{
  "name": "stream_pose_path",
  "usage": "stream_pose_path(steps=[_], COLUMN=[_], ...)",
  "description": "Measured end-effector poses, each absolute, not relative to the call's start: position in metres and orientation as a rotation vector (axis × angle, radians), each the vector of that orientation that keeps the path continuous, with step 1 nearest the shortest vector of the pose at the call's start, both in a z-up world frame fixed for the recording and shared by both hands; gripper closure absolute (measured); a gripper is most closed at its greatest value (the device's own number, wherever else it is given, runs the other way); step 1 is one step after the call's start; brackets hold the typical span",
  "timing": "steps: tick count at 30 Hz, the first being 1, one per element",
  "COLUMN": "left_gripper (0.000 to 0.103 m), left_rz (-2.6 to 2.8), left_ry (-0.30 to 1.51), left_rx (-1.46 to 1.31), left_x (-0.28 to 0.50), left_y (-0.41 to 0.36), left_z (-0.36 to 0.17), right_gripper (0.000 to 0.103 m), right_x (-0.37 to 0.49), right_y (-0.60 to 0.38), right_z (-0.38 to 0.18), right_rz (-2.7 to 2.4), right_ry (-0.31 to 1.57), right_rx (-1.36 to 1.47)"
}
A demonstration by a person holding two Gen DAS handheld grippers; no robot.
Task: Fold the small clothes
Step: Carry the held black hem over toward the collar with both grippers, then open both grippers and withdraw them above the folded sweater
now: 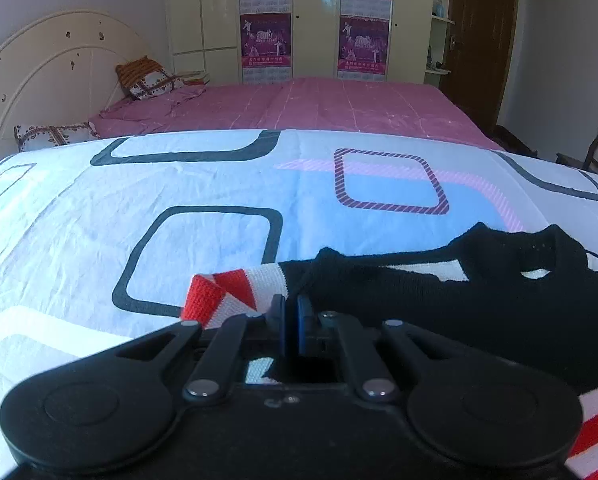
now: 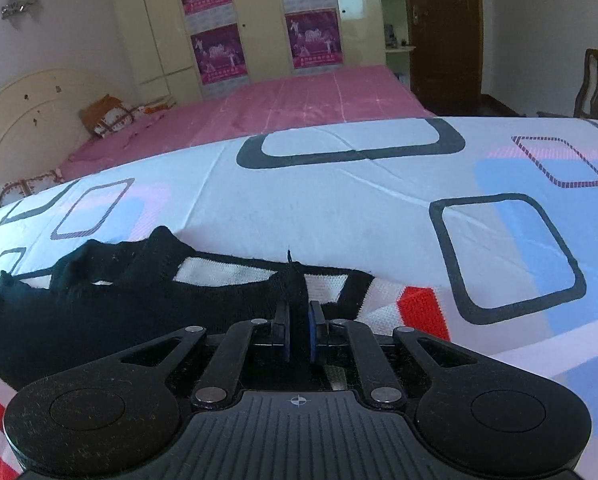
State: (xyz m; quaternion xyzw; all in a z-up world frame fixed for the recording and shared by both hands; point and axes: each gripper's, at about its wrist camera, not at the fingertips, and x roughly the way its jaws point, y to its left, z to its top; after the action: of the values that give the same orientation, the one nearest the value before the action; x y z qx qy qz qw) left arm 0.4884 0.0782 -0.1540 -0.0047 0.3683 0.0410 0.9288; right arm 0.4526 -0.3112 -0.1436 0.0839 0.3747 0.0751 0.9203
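Gripping both ends of the small knit sweater (image 1: 439, 300) now: left gripper (image 1: 292, 312) has its jaws pinched nearly together on the fabric where the black body meets the red-and-white striped sleeve (image 1: 235, 288); right gripper (image 2: 299, 320) is likewise clamped on a raised pinch of black knit, loose thread sticking up just above it.

Sweater lies flat on the printed sheet (image 1: 179, 184) that covers the near bed, close to its near edge, well apart from the far edge. Neck opening faces the far edge, between the two grippers.

Handling, my read:
- Light, fully limp. No stiffness, so it will sag and drape between the two pinch points once lifted.
- Chunky knit, grippy surface. Slip from the pads looks unlikely; snagging a loop or that loose thread is the bigger risk.
- Stretchy. Pulling the hands apart would distort it, so keep tension low.
- Good hold points: shoulder seams or hem corners, where the layers are thick. Current pinches look near the shoulders, fine for a fold toward the near edge or for lifting.

Materials: sweater is ribbed black knit with white panels and red blocks. Sheet is thin woven cotton, lightly creased, white with rounded-square outlines in black, blue and pink. It may ruck up if the sweater is dragged.
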Motion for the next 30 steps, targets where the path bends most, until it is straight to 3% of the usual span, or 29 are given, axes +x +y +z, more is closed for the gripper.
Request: stream_pose_path(steps=[2, 4, 6, 7, 9, 11, 14, 23, 26, 30], left_gripper=[0.090, 0.083, 0.079, 0.078, 0.071, 0.052, 0.040, 0.040, 0.040, 0.040], left_rz=[0.088, 0.096, 0.098, 0.096, 0.095, 0.089, 0.085, -0.073, -0.114, -0.101], left_ry=[0.760, 0.759, 0.756, 0.755, 0.753, 0.741, 0.674, 0.638, 0.667, 0.686], left_rx=[-0.013, -0.006, -0.008, -0.011, -0.015, -0.027, -0.008, 0.047, 0.068, 0.107], left_x=[0.488, 0.487, 0.486, 0.485, 0.482, 0.476, 0.460, 0.421, 0.416, 0.410], left_y=[0.080, 0.079, 0.078, 0.078, 0.077, 0.076, 0.072, 0.034, 0.017, 0.008], left_z=[-0.152, -0.150, -0.149, -0.148, -0.145, -0.137, -0.122, -0.110, -0.122, -0.139], right_gripper=[0.095, 0.088, 0.062, 0.058, 0.058, 0.058, 0.058, 0.059, 0.071, 0.071], right_x=[0.450, 0.445, 0.437, 0.434, 0.429, 0.423, 0.414, 0.392, 0.386, 0.378], right_y=[-0.313, -0.316, -0.317, -0.315, -0.310, -0.302, -0.289, -0.255, -0.241, -0.226], right_z=[-0.139, -0.133, -0.125, -0.120, -0.111, -0.104, -0.097, -0.105, -0.107, -0.112], right_rz=[0.157, 0.148, 0.142, 0.150, 0.175, 0.198, 0.220, 0.295, 0.328, 0.364], right_ry=[0.756, 0.734, 0.703, 0.688, 0.674, 0.662, 0.659, 0.697, 0.705, 0.715], right_rx=[0.182, 0.202, 0.208, 0.209, 0.197, 0.178, 0.136, 0.106, 0.082, 0.054])
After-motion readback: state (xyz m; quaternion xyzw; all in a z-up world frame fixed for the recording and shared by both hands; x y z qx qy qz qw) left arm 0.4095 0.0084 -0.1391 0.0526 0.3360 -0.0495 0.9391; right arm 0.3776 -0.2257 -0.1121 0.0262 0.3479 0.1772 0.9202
